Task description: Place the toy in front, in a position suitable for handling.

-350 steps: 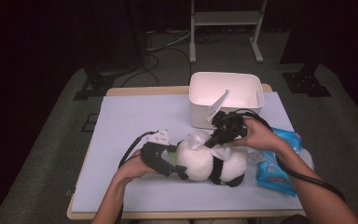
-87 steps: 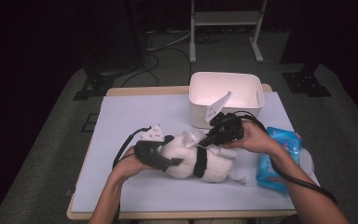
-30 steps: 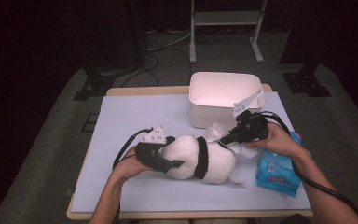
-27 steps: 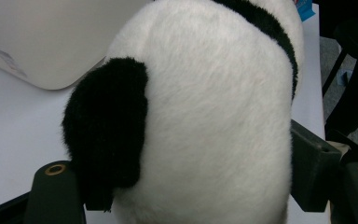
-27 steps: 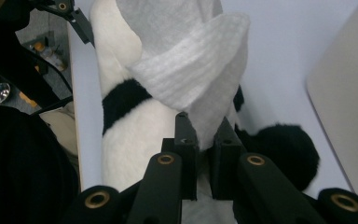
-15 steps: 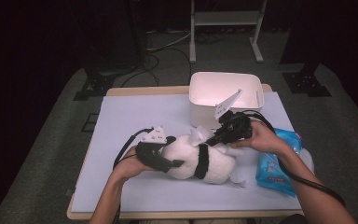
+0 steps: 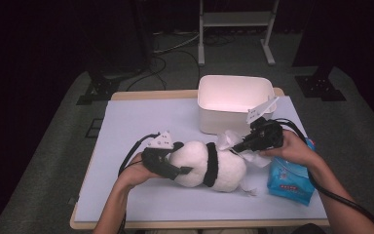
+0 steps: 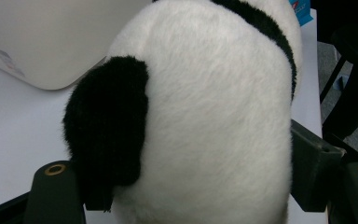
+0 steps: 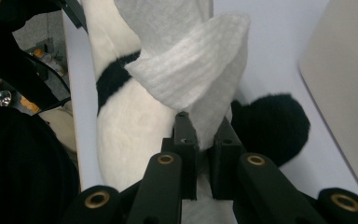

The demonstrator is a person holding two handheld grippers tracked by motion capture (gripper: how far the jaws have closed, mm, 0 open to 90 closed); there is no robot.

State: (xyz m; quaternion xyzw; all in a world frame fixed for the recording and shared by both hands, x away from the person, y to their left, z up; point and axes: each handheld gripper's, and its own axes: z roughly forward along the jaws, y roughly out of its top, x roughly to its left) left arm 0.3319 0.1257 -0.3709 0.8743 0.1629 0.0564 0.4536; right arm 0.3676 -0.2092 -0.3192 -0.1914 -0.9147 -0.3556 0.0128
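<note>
A black-and-white panda plush [image 7: 207, 165] lies on its side on the pale table mat [image 7: 141, 122]. My left gripper [image 7: 177, 170] is shut on its head, and in the left gripper view the jaws press the white fur [image 8: 205, 116] beside a black ear [image 8: 107, 126]. My right gripper [image 7: 233, 146] is shut on a folded white wipe [image 7: 229, 140] at the panda's far end. The right gripper view shows the wipe [image 9: 191, 70] rising from my right gripper [image 9: 204, 135], over the panda's body [image 9: 126, 116] and a black paw [image 9: 270, 126].
A white tub [image 7: 224, 119] stands just behind the panda, seen also as the tub [image 8: 42, 42] and the tub [image 9: 349, 93]. A blue wipe packet [image 7: 289, 178] lies under the right forearm. A loose scrap of white wipe [image 7: 247, 187] sticks out by the panda's rear.
Over the last second the right gripper swept the wipe left along the panda, then drew back to the right. The left gripper has stayed clamped on the head.
</note>
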